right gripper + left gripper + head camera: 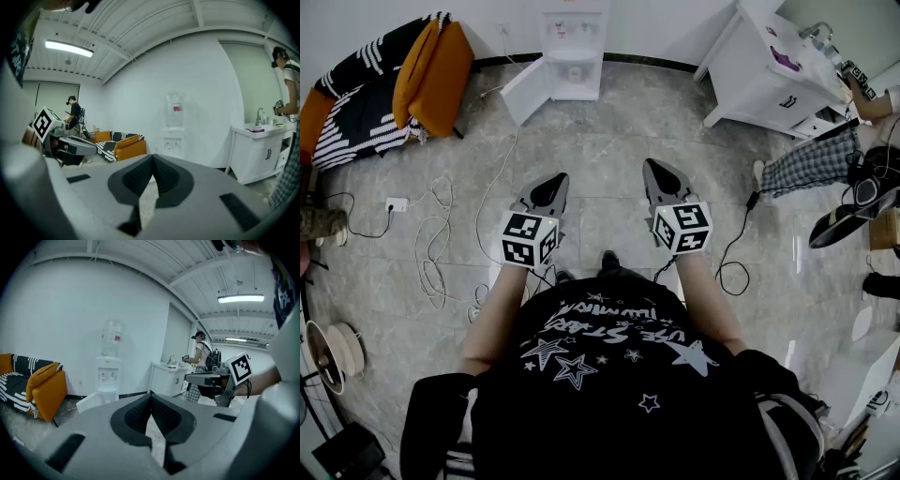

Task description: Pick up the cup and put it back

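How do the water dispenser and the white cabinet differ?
The water dispenser is narrow with a bottle on top; the white cabinet is wider, with a faucet. The dispenser's lower door hangs open; the cabinet's front doors look shut. Both are white.

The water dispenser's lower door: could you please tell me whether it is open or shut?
Open: the door stands swung out to one side of the water dispenser, angled away from its front.

Open floor (600,141) ahead, water dispenser (572,52) beyond; cabinet (759,80) right, sofa (394,89) left
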`<state>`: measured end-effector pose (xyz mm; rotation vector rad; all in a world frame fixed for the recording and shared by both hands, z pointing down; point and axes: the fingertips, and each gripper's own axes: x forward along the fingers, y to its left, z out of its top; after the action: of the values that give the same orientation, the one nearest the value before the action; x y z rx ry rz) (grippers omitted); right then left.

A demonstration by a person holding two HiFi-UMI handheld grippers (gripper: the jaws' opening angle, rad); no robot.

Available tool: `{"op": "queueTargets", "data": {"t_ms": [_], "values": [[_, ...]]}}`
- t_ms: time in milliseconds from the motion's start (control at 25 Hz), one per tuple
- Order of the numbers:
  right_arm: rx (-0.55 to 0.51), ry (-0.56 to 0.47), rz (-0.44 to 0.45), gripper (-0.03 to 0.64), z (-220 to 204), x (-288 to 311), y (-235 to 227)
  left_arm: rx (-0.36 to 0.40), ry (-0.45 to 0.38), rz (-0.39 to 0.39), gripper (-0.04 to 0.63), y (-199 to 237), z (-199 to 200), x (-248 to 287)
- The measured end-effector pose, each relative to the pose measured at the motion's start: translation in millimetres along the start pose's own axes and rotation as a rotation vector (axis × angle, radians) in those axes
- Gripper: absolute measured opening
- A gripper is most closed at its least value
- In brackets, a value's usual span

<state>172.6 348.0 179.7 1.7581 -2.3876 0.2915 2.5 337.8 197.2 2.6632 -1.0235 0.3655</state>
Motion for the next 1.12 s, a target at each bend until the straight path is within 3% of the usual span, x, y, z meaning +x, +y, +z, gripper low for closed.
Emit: {"op": "queueTargets", "data": {"t_ms": [440,680,880,1040,1120], "values": [[-0.005,0.012,0.015,0.005,-0.4,-1.1,22.5,0.030,-0.021,0.030,0.008,9.4,-5.2,-25.7],[-0.017,0.035,0.027,0.005,-12.8,3.2,41.9,0.007,0.007,0.050,0.008,20.2,-30.2,-47.1],[0.005,0.011,-0.016,0.006,-11.6,5.6,54.3,-0.006,0.007,0.048,0.008,36.9,-44.3,-73.8],[0.060,-0.012,-0.069,0.008,-18.4,3.4,58.6,0.041,-0.004,0.026,0.009,45.5,-46.0,-85.2],[0.081,-0.013,-0.088,0.064,-24.1,2.8,58.3,0.064,-0.006,0.016,0.009,48.5,-45.9,-87.3]]}}
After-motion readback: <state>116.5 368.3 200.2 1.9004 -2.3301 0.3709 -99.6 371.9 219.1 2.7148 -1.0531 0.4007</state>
